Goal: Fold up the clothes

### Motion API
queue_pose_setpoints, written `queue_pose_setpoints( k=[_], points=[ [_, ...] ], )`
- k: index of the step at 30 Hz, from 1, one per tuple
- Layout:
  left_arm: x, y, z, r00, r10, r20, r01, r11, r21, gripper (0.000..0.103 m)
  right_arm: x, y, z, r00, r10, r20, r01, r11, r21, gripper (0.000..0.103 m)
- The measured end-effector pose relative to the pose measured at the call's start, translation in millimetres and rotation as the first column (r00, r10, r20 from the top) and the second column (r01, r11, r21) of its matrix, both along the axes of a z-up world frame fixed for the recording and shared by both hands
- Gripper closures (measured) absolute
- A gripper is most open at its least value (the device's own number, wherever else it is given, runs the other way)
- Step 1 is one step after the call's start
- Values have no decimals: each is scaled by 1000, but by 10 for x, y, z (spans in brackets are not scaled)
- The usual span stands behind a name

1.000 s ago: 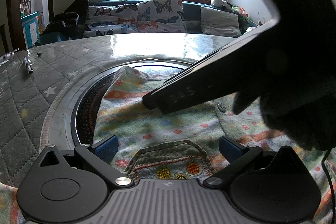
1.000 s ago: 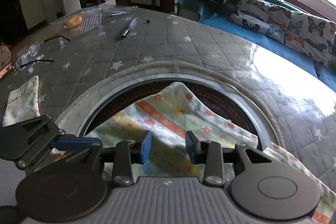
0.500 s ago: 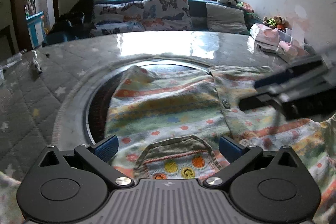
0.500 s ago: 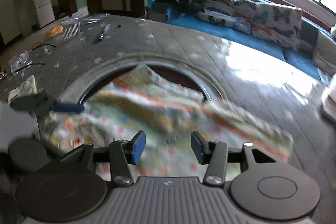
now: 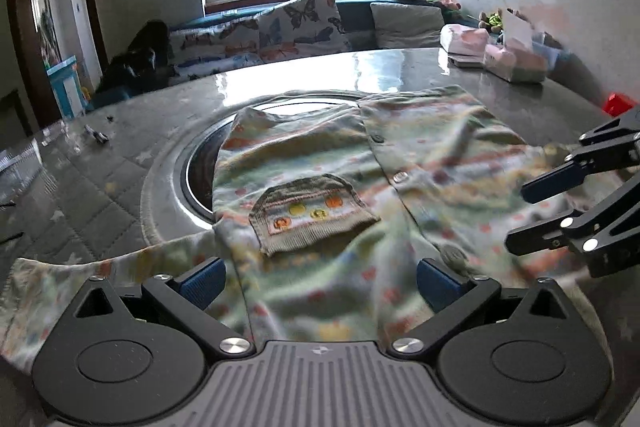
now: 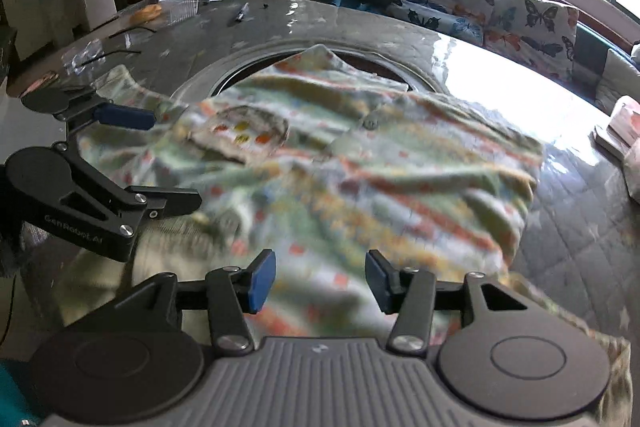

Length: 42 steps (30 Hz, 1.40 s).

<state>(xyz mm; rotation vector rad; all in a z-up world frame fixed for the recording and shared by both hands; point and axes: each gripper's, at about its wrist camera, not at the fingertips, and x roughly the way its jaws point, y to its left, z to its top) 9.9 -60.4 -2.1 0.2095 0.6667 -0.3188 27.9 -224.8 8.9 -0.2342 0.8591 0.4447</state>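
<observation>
While one small garment of pale green knit with orange and yellow stripes, red dots and a ribbed patch pocket (image 5: 316,215) lies spread face-up on the grey quilted, star-printed surface (image 5: 100,187), partly covering the round dark opening with a metal rim (image 5: 192,183) set into it, the folding looks barely begun. The front is laid out with its button placket running up the middle, and the cloth is rumpled, not smoothed. One sleeve trails out flat toward the left tool's near side. I see no finished fold, so by my reading the sleeves and the body are all left to turn in.

The left tool (image 5: 320,277) hangs low over the near hem with its blue-padded jaws spread wide, and nothing sits between them. The right tool (image 6: 318,281) hovers over the garment's other half with its jaws about half apart, also holding nothing; cloth is blurred beneath it, so I cannot tell whether the pads touch the fabric.

Counted: one garment, one pocket on it, at least three buttons visible along the placket, two tools. Farther off on the surface lie one dark pen (image 6: 240,14), one clear plastic tray with something orange inside (image 6: 168,10) and a pair of glasses (image 6: 94,53). Pink packets (image 5: 492,55) sit at the far right edge; their number is unclear.
</observation>
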Motion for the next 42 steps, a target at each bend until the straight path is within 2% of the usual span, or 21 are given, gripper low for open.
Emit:
queue_pose_setpoints(
  k=[8,11,15,22,27,30,33,37,42],
  points=[
    [-202,-105,-54,999,-6,34,3,996,85,0,-397,-243,-79,997,-75,13,74,997,36,49],
    [-199,-107,-16,999,0,39,-4,996,88,0,-487,-433,-27,992,-127,20,125,988,91,47],
    [-178,-113,41,999,14,48,-18,996,89,0,-522,-707,10,978,-206,40,201,974,109,47],
    [-106,-118,119,998,46,41,-49,996,81,0,-360,-1382,-114,920,-392,13,385,910,154,45],
    [-79,-160,149,998,48,41,-51,995,90,0,-281,-1729,-146,887,-461,18,453,877,161,45],
    [-65,-197,142,999,44,33,-46,995,92,0,-218,-1921,-136,863,-503,41,496,860,120,45],
    [-57,-238,131,999,36,27,-38,995,95,0,-171,-2093,-108,821,-559,112,559,829,38,45],
    [-38,-305,124,1000,25,17,-26,996,88,0,-211,-2247,-83,777,-617,127,615,786,56,45],
    [-17,-481,125,1000,-14,11,13,997,81,0,-178,-2186,-184,786,-608,113,605,794,66,45]
  ],
)
